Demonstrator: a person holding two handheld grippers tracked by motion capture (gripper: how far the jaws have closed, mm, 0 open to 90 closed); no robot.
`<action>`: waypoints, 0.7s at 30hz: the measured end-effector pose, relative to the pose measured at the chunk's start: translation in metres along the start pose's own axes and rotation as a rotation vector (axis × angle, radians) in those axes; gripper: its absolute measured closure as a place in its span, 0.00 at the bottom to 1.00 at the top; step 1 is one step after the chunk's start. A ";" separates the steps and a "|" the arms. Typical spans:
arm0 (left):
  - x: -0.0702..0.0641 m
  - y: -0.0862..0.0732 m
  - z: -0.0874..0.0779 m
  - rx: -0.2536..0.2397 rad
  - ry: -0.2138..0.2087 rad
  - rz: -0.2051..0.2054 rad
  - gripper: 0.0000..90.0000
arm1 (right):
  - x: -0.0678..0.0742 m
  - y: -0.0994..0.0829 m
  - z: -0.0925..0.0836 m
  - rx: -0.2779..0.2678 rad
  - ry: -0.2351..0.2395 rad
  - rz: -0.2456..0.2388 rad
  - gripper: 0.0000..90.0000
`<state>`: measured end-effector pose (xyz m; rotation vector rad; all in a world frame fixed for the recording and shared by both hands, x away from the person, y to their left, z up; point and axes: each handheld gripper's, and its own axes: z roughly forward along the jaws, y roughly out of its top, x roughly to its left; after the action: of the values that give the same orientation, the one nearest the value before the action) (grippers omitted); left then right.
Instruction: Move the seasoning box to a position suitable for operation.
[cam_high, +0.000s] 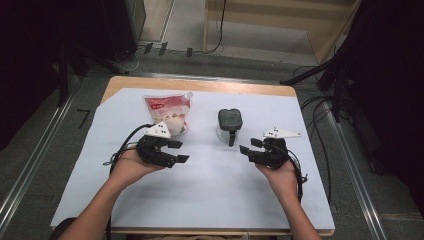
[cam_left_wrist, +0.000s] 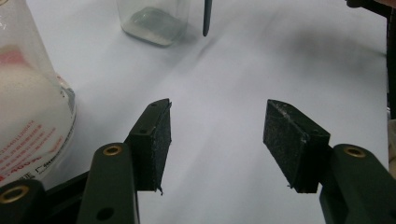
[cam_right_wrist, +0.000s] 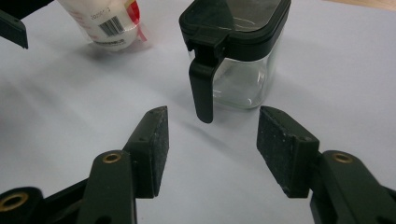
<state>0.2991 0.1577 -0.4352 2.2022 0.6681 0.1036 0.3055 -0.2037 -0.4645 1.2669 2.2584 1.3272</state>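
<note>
Plainly, your right gripper (cam_right_wrist: 210, 140) and left gripper (cam_left_wrist: 217, 140) have fingers released, empty; the jar (cam_right_wrist: 240, 51) is rigid, slippery, light; take its black handle (cam_right_wrist: 203, 88); the pouch (cam_high: 167, 112) is soft.

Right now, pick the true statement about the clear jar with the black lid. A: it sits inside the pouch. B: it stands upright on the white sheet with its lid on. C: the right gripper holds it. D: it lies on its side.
B: the jar stands upright on the white sheet, black lid on, ahead of the open right gripper.
</note>
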 end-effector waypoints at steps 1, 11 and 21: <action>0.000 0.000 0.000 0.000 -0.001 -0.002 0.47 | 0.000 0.000 0.000 0.001 0.000 0.001 0.49; 0.002 -0.001 -0.003 -0.009 0.006 -0.009 0.47 | 0.000 -0.002 0.000 0.003 -0.008 -0.010 0.50; 0.002 -0.002 -0.002 0.003 -0.001 -0.012 0.47 | 0.001 -0.003 0.001 0.003 -0.009 -0.004 0.52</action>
<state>0.2999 0.1610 -0.4354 2.2006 0.6813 0.0948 0.3039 -0.2035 -0.4669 1.2665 2.2561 1.3148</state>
